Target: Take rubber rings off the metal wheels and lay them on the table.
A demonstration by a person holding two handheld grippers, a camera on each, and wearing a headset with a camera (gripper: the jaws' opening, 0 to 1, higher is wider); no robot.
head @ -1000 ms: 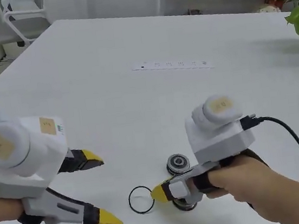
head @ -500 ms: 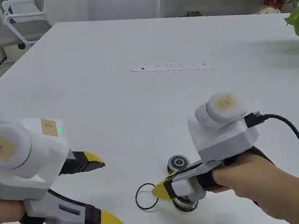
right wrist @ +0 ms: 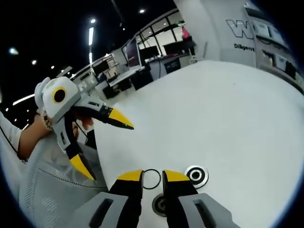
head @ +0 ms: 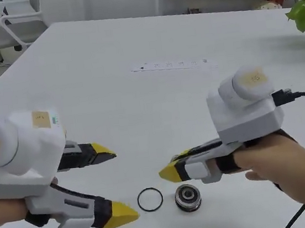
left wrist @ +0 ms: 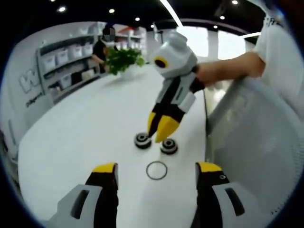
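Item: wheel (head: 188, 197), just under my right tool (head: 168, 173), which is clenched and empty. Left tool (head: 122, 183) released, farther off. Ring (head: 150, 199) lies between them, flat on the worktop (head: 140, 104).

You get a big "W" on the wall sign (right wrist: 236, 26); smaller line under it starts "Dil", rest blurred. Sticker (head: 41, 120) on your left gripper (head: 121, 183): scribble, unreadable.

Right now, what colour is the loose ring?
The ring is black; the head view shows it best.
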